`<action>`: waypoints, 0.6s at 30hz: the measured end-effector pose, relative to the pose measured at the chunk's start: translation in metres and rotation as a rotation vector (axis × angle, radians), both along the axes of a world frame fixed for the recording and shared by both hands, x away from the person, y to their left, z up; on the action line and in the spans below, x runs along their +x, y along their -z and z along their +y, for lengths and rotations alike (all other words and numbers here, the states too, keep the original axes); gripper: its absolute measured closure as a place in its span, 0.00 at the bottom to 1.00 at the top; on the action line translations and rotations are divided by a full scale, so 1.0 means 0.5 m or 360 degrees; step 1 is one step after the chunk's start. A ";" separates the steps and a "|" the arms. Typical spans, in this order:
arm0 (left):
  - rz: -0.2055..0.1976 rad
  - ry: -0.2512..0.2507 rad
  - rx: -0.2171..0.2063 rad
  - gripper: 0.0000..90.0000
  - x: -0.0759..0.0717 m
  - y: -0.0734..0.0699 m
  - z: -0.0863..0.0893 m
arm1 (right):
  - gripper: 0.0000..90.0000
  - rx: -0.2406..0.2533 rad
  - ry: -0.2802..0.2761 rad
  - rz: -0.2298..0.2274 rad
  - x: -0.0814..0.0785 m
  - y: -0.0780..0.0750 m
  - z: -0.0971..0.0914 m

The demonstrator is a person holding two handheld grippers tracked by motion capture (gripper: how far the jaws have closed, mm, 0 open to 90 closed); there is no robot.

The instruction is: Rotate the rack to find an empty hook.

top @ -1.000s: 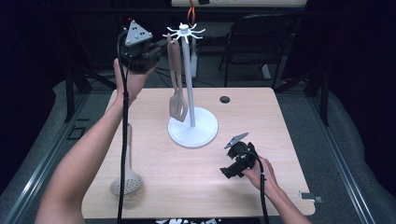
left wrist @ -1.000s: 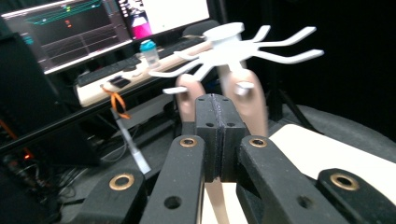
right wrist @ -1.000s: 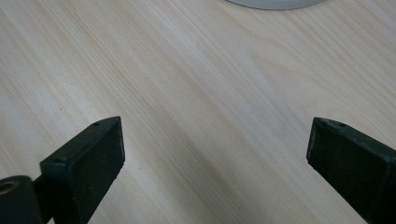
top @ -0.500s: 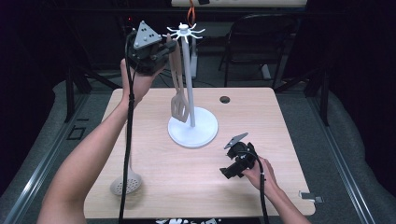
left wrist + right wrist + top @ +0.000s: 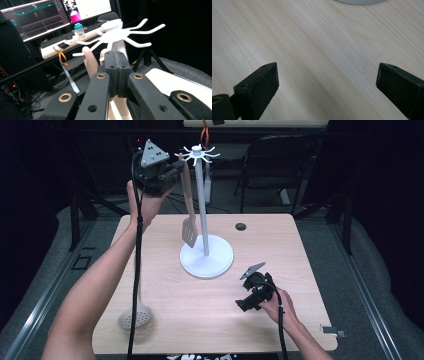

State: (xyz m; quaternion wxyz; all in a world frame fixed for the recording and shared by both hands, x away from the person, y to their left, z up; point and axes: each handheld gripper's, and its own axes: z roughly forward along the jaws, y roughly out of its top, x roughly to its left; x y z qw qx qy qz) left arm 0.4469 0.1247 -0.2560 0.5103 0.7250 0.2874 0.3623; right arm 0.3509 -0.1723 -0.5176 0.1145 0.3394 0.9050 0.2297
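White hook stand (image 5: 205,256) mid-table; skimmer (image 5: 134,318) near-left of it. Left gripper (image 5: 176,167) clamps tan slotted spatula (image 5: 188,210) beside pole. Right gripper (image 5: 246,302) gapes, empty.

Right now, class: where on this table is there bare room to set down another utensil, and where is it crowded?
Bare wood lies between the white stand's base and the table's right edge, beyond the small dark hole, and along the front between the skimmer and the right gripper. It is crowded at the stand, where the left gripper holds the wooden spatula.
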 end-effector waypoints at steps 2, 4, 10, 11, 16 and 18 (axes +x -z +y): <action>0.0005 -0.0007 -0.0001 1.00 0.004 -0.001 0.003 | 0.05 -0.0011 -0.0003 0.0000 0.000 0.000 0.000; 0.0014 -0.0013 -0.0004 1.00 0.007 -0.002 0.005 | 0.05 -0.0014 -0.0002 0.0004 0.000 0.000 0.000; 0.0022 -0.0037 -0.0006 1.00 0.016 -0.003 0.008 | 0.05 -0.0005 0.0000 0.0006 0.000 0.001 0.000; 0.0022 -0.0041 -0.0011 1.00 0.017 -0.003 0.009 | 0.05 -0.0005 -0.0001 0.0007 -0.001 0.000 0.000; 0.0037 -0.0055 -0.0016 1.00 0.024 -0.004 0.012 | 0.05 -0.0005 -0.0005 0.0002 0.000 0.001 0.001; 0.0038 -0.0063 -0.0014 1.00 0.027 -0.005 0.012 | 0.05 -0.0008 0.0000 0.0007 0.000 0.001 0.001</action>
